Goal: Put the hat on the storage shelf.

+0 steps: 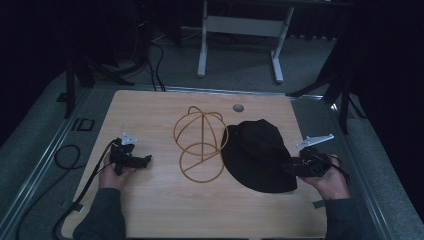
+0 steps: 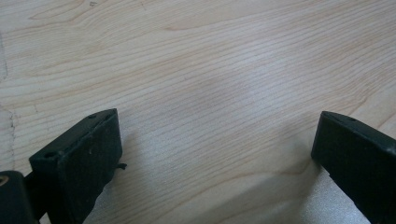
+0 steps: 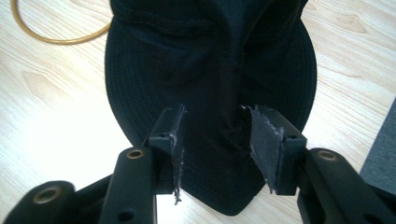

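A black cap (image 1: 260,152) lies flat on the right half of the wooden table (image 1: 160,210), its brim toward the person. Left of it stands a golden wire hat frame (image 1: 201,142); part of its base ring (image 3: 56,37) appears in the right gripper view. My right gripper (image 1: 289,167) sits at the cap's near right edge. Its jaws stand apart over the cap (image 3: 210,46), straddling a crease in the fabric, and the pads (image 3: 266,144) do not press on it. My left gripper (image 1: 147,160) rests at the table's left side, jaws wide open (image 2: 215,154) over bare wood.
A round grey grommet (image 1: 238,107) is set in the table's far edge. Black cables (image 1: 65,155) trail off the left side onto the grey floor. A white desk frame (image 1: 240,25) stands beyond the table.
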Demonstrator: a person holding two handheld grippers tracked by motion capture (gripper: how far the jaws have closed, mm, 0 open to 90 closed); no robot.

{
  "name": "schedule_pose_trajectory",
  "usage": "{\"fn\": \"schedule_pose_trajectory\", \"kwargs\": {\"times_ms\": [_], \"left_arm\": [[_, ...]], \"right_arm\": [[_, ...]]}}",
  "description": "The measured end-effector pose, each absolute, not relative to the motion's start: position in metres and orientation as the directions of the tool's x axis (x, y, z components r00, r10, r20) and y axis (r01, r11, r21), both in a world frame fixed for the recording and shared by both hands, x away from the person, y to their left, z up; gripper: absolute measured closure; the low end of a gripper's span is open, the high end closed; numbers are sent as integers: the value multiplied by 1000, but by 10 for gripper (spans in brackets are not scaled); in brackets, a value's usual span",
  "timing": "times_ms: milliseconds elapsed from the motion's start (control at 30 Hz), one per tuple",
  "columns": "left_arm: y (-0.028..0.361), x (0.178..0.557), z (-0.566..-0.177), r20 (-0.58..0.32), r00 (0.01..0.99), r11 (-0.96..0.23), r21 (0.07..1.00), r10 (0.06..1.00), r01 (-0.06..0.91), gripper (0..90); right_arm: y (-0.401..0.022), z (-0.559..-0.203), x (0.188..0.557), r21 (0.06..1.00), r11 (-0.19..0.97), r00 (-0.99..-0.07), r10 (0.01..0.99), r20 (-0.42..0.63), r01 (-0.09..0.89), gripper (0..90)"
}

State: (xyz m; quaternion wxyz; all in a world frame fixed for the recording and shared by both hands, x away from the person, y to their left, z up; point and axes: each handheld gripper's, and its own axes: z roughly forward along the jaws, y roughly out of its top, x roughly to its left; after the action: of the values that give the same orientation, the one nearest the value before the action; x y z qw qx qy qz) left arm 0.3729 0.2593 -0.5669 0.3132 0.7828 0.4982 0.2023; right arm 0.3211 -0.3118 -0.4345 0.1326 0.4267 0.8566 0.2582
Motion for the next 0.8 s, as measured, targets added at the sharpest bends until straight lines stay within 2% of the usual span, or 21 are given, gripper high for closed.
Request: {"fn": "schedule_pose_trajectory", "kwargs": {"times_ms": [133,233,433,800], "left_arm": [[259,373,-567,4,421,-307,692,907,653,20],[259,373,-567,5,421,-307,692,907,653,20],[259,373,-567,4,422,-307,692,907,653,20],[259,373,-567,5,422,-307,692,907,653,20]], "right_arm": [[-309,-432,326,533,526,-611,791,-21,663,518],[-305,-428,333,518,544,-629,778,-17,660,550],[-300,-427,342,479,577,-639,768,-42,662,545],[-291,-427,357,408,602,-634,770,-68,687,529]]}}
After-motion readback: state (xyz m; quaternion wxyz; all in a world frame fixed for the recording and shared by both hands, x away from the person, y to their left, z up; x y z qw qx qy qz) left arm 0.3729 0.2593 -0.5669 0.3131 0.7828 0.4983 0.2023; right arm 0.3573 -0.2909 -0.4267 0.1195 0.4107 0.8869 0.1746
